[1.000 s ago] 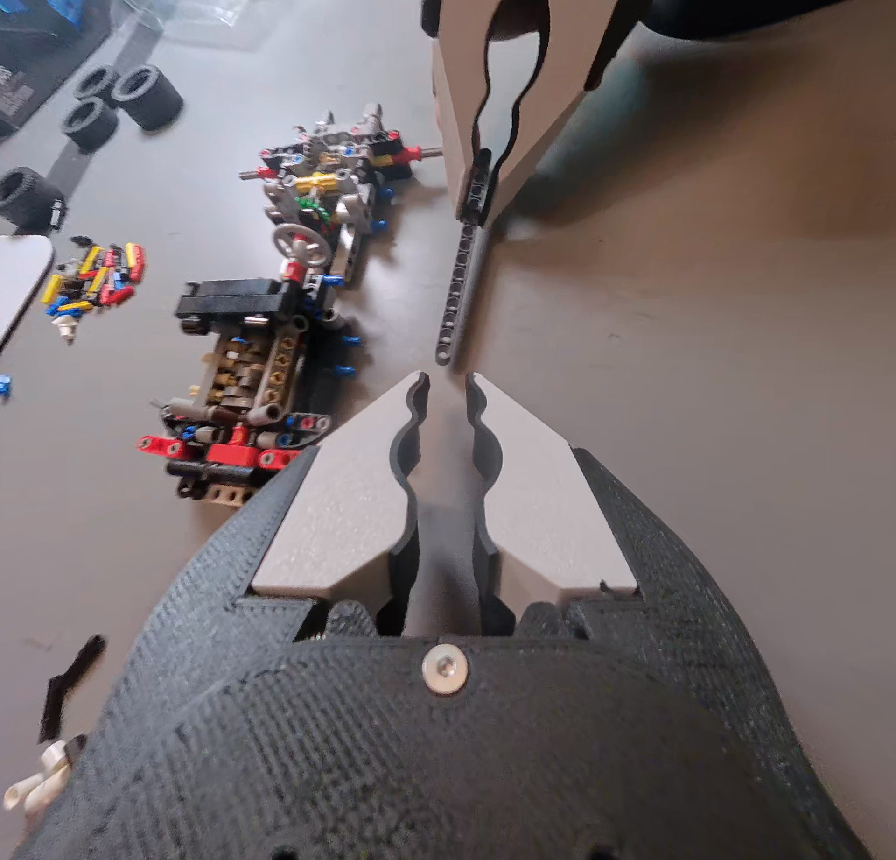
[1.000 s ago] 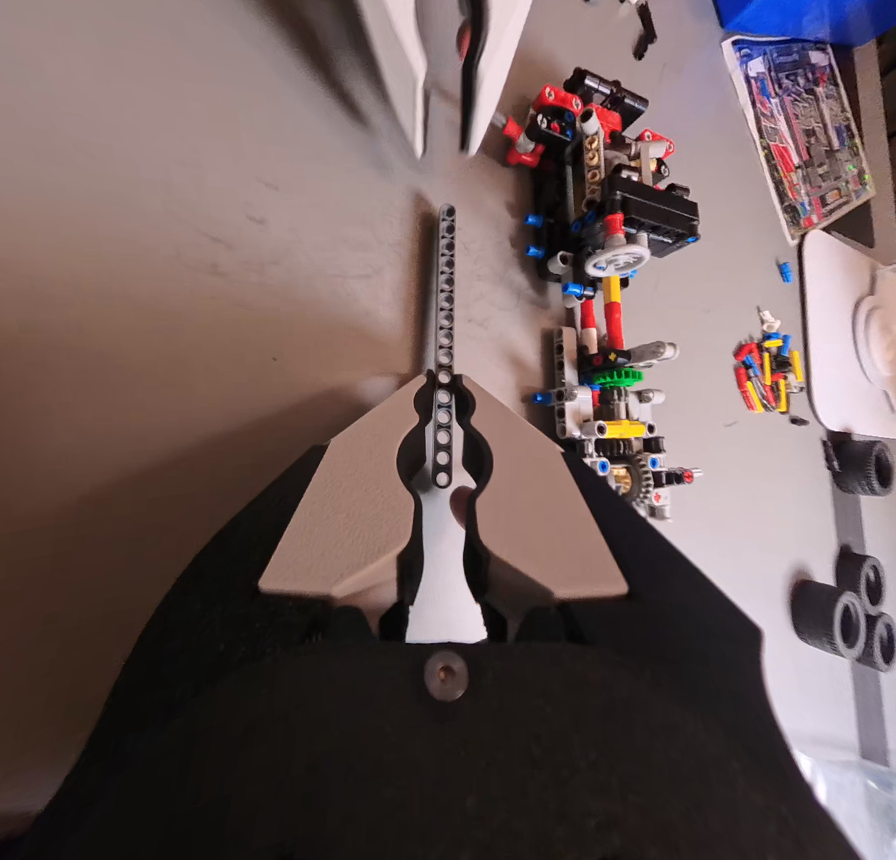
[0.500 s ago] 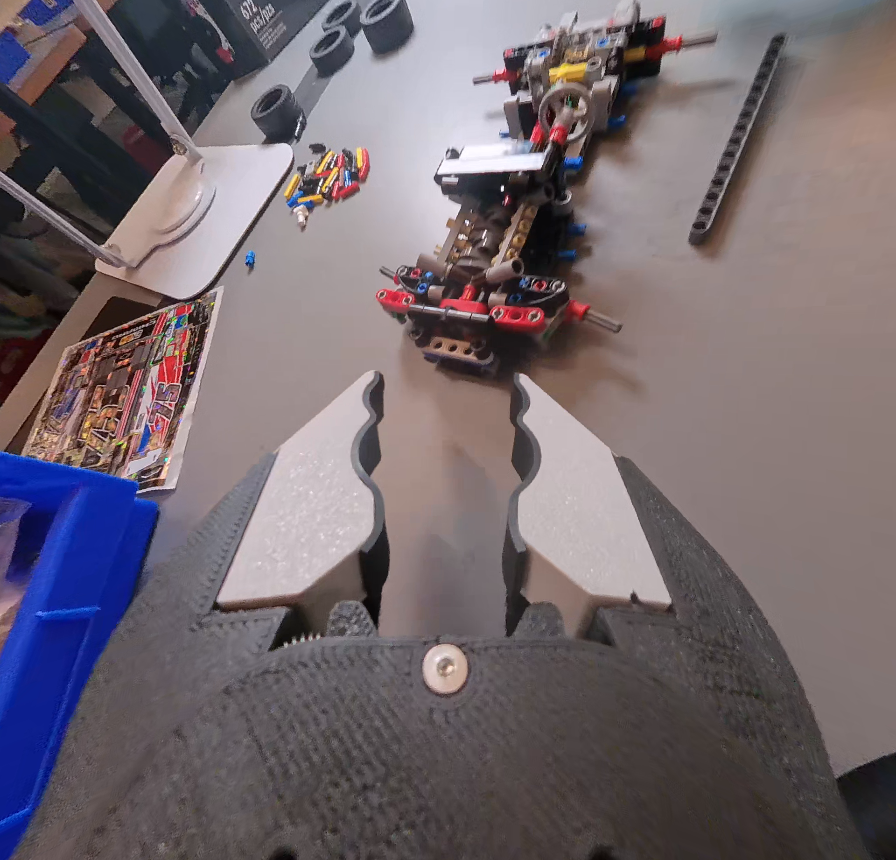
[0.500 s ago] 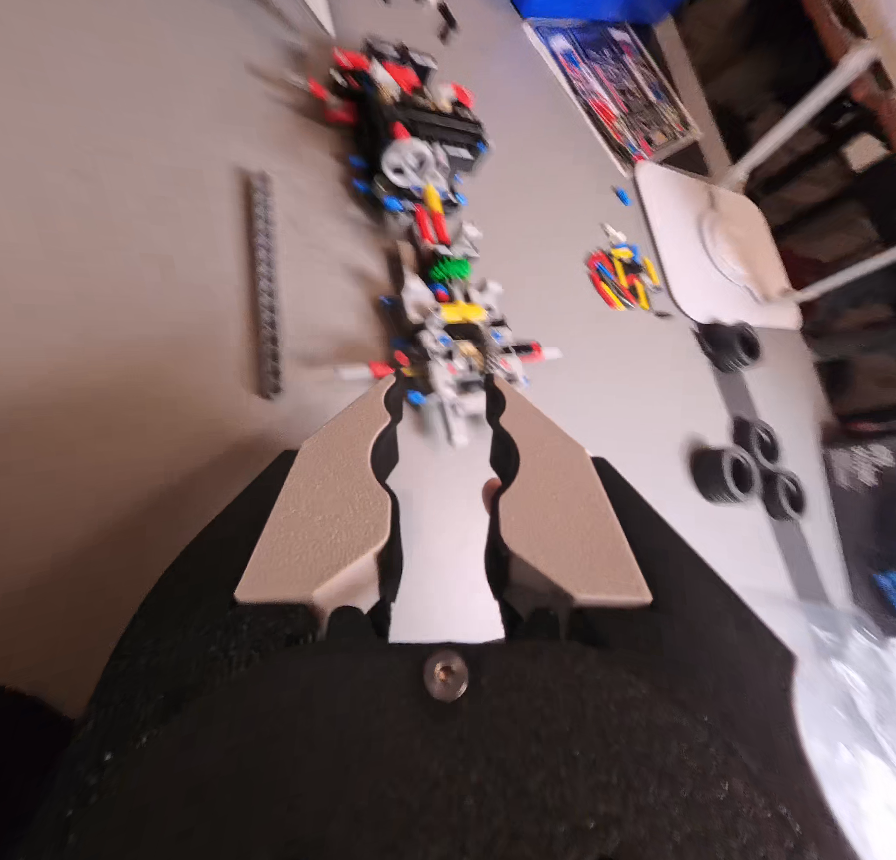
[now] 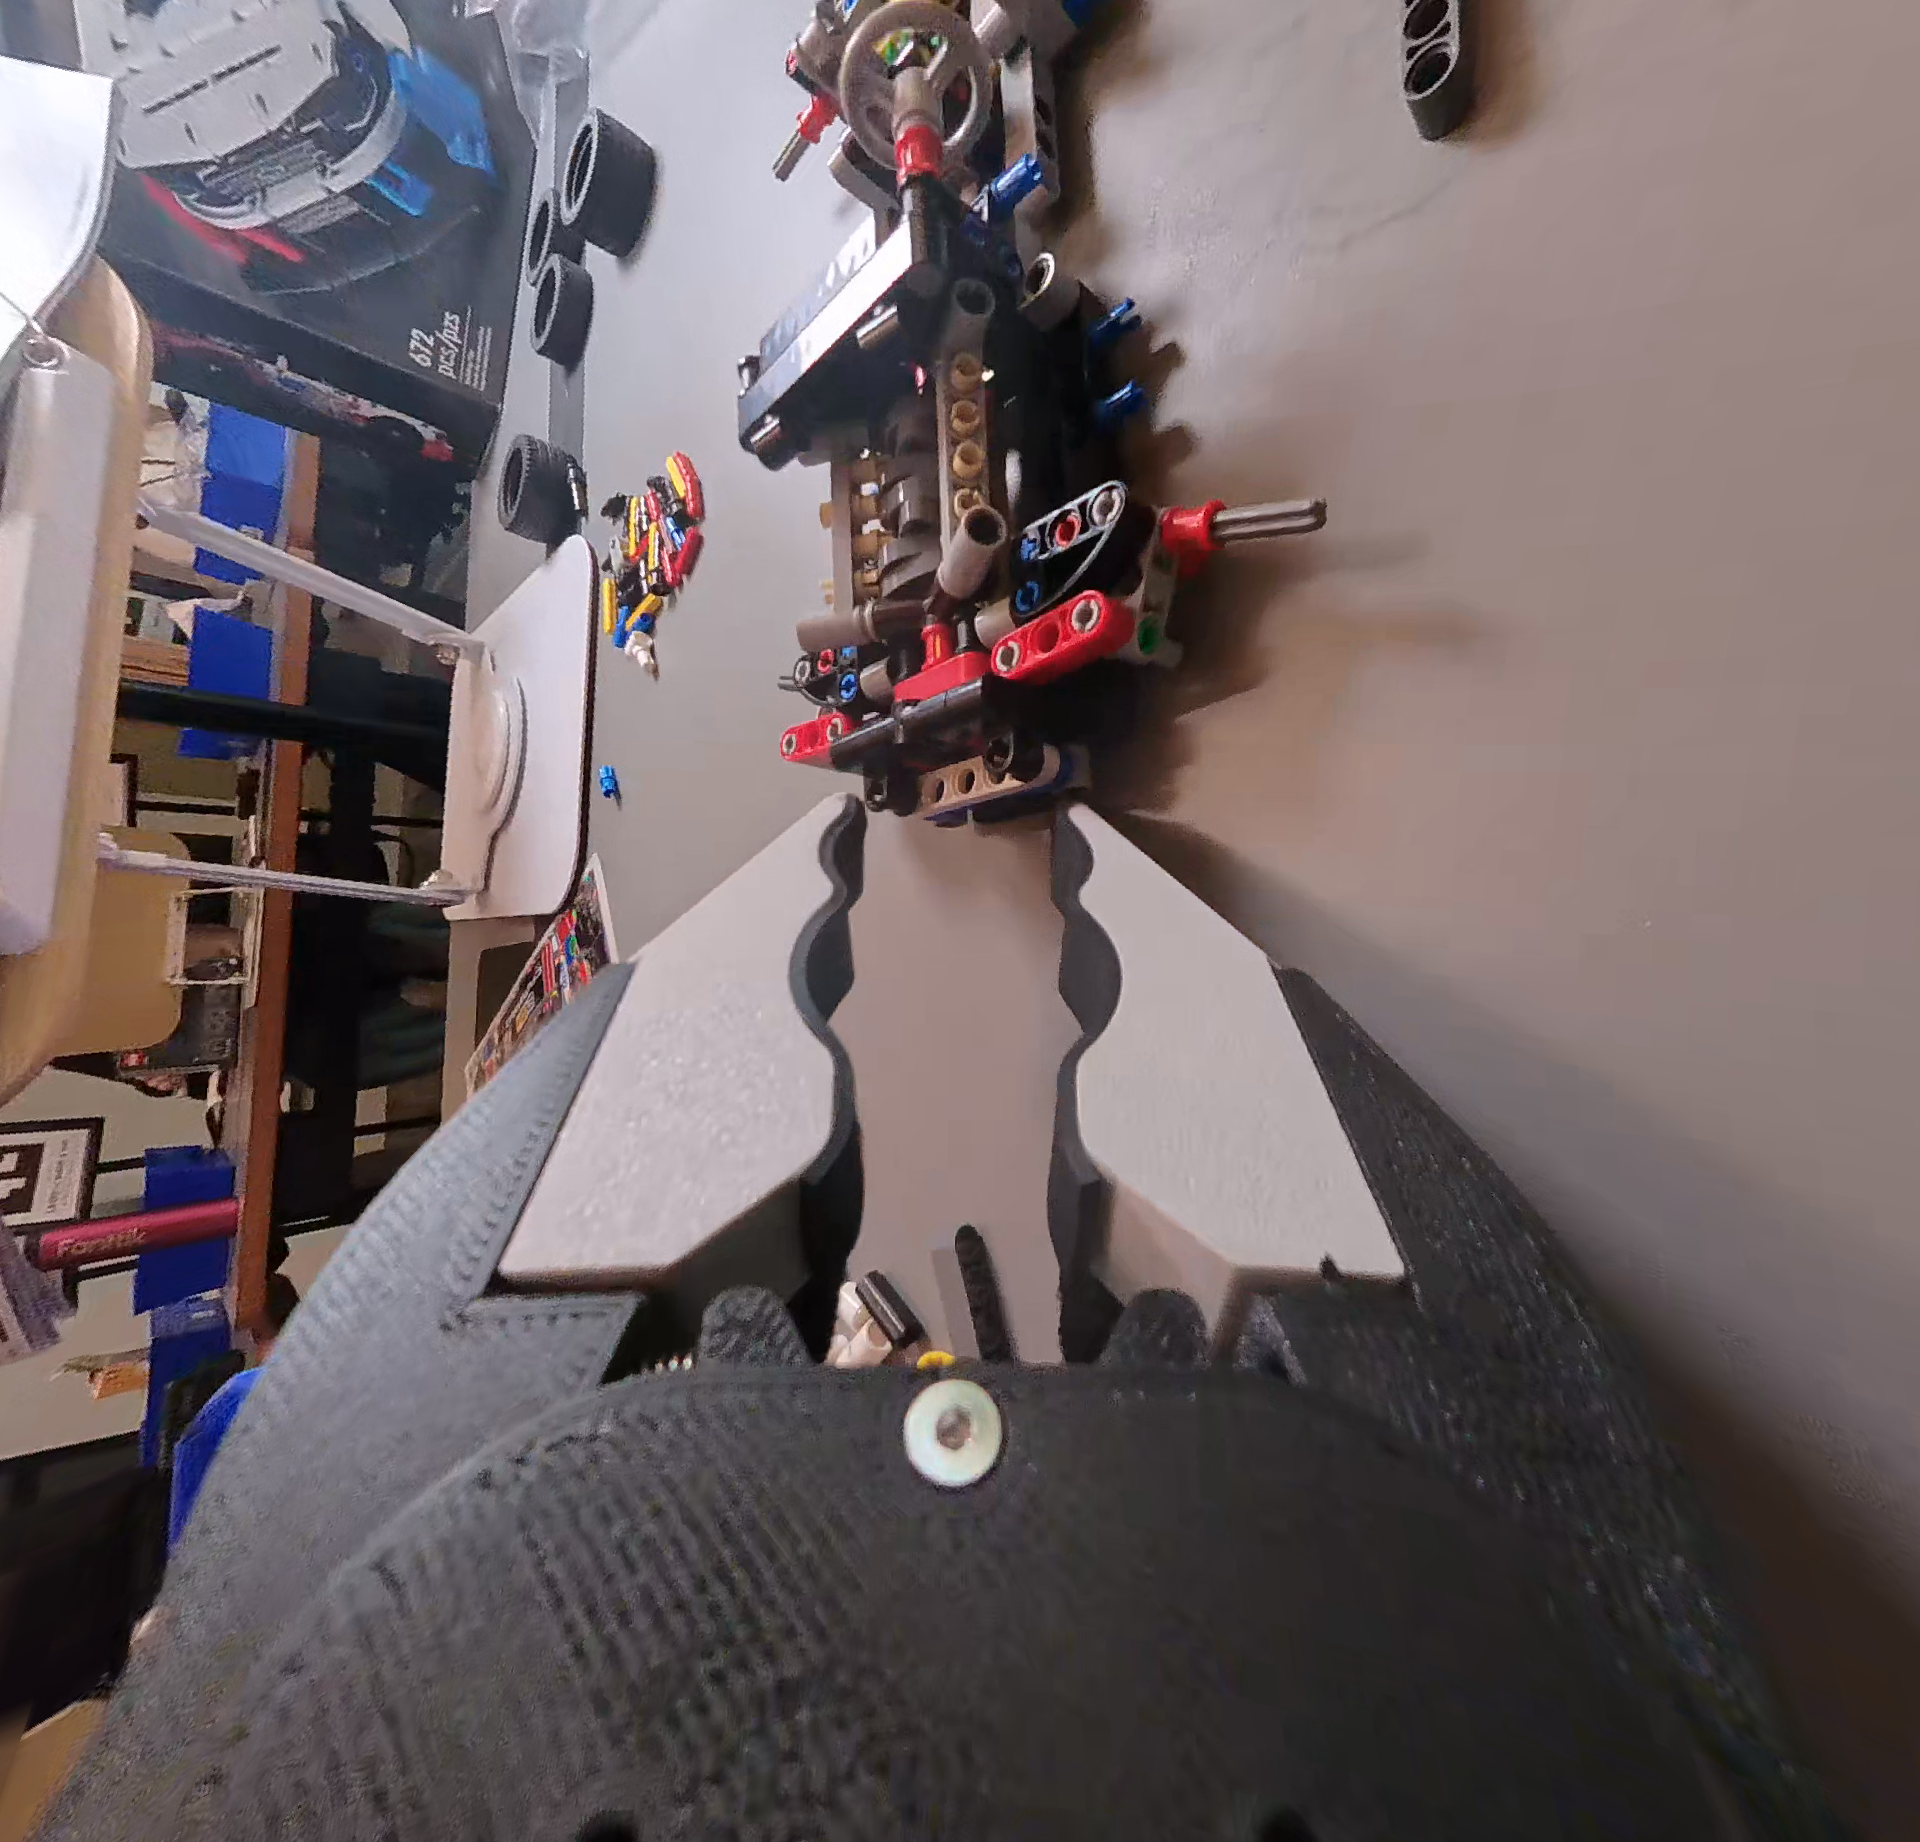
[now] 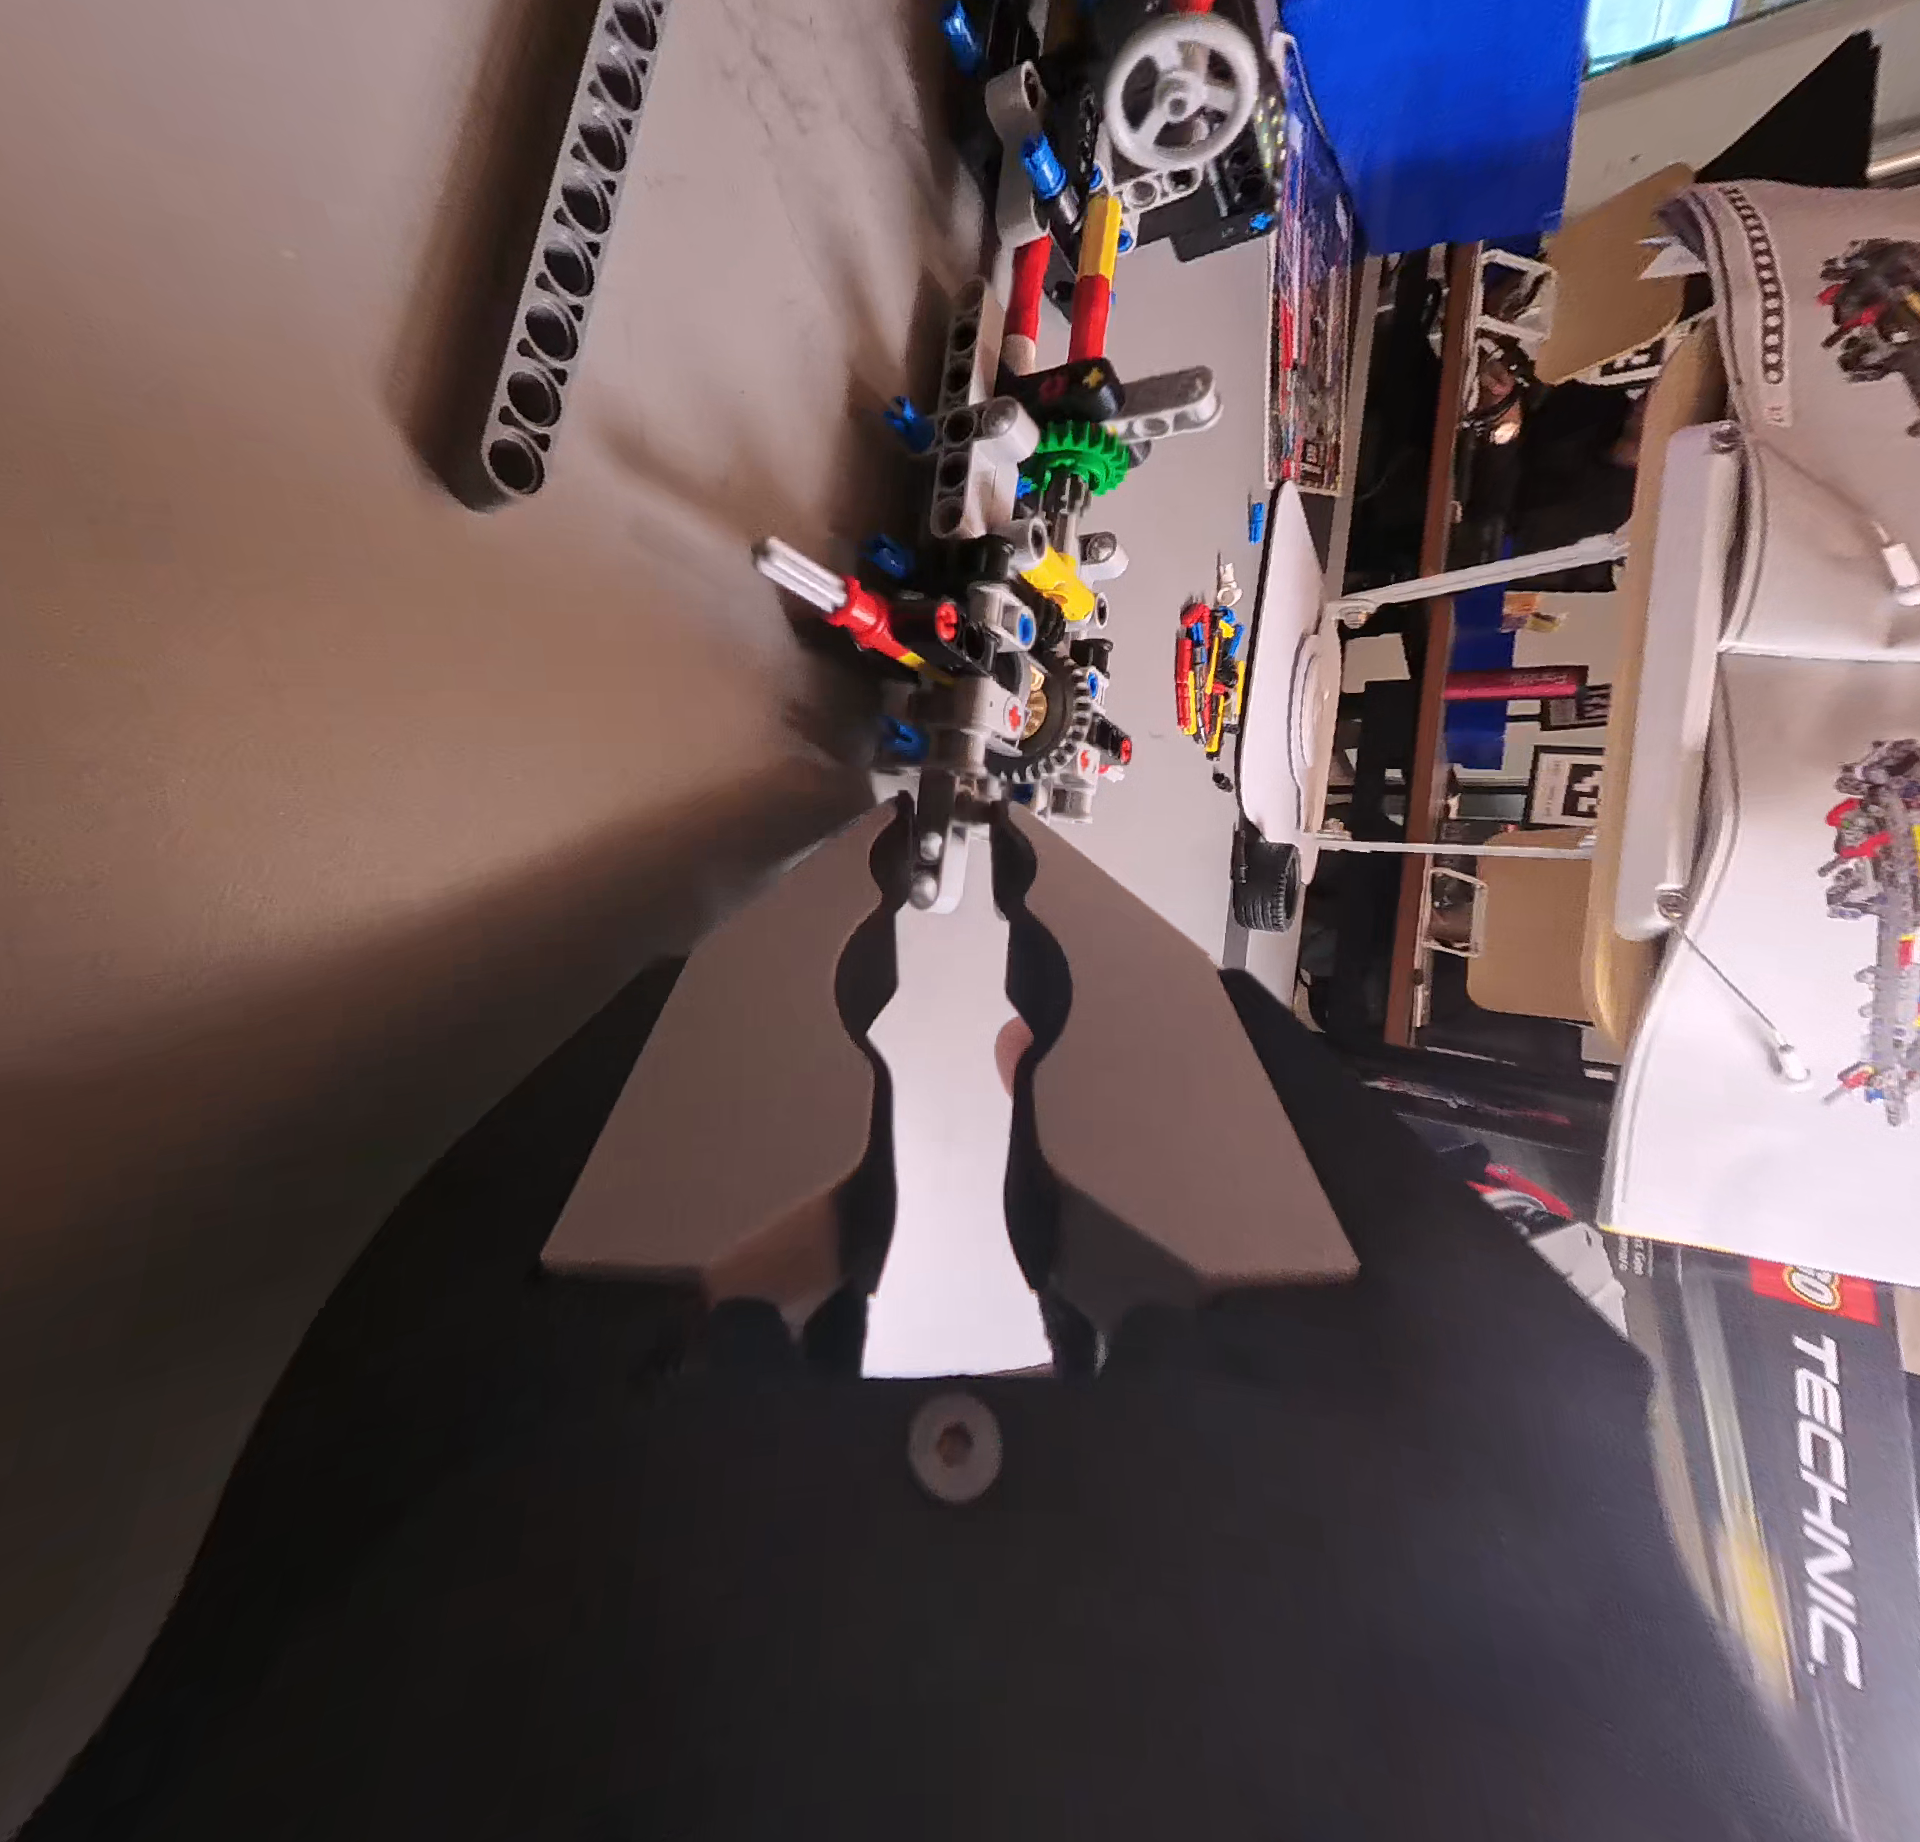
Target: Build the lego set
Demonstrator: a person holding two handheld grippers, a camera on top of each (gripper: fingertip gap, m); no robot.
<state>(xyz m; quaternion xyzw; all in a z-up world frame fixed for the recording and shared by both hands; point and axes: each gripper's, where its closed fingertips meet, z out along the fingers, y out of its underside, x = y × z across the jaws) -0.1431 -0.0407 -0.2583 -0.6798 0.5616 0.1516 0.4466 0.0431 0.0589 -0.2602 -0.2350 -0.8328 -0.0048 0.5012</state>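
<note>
The partly built lego chassis (image 5: 935,504) lies lengthwise on the grey table (image 5: 1558,753). My left gripper (image 5: 961,824) is open, with its tips just short of the chassis's end with the red beams. My right gripper (image 6: 945,821) is at the opposite, geared end of the chassis (image 6: 997,670). Its jaws stand narrow around a black and white end piece (image 6: 935,862) and look shut on it. A long grey holed beam (image 6: 571,234) lies loose beside the chassis. Its end also shows in the left wrist view (image 5: 1434,26).
Black tyres (image 5: 603,171), the set's box (image 5: 312,182), a pile of small parts (image 5: 655,556) and a white stand base (image 5: 530,732) lie on one side. A blue bin (image 6: 1434,78) and an open instruction booklet (image 6: 1818,649) show in the right wrist view. Spacing between my two grippers at the tips: around 20 cm.
My right gripper let go of the long beam, which now lies on the table. Both grippers rolled sideways and moved to opposite ends of the chassis. The right jaws narrowed on the end piece.
</note>
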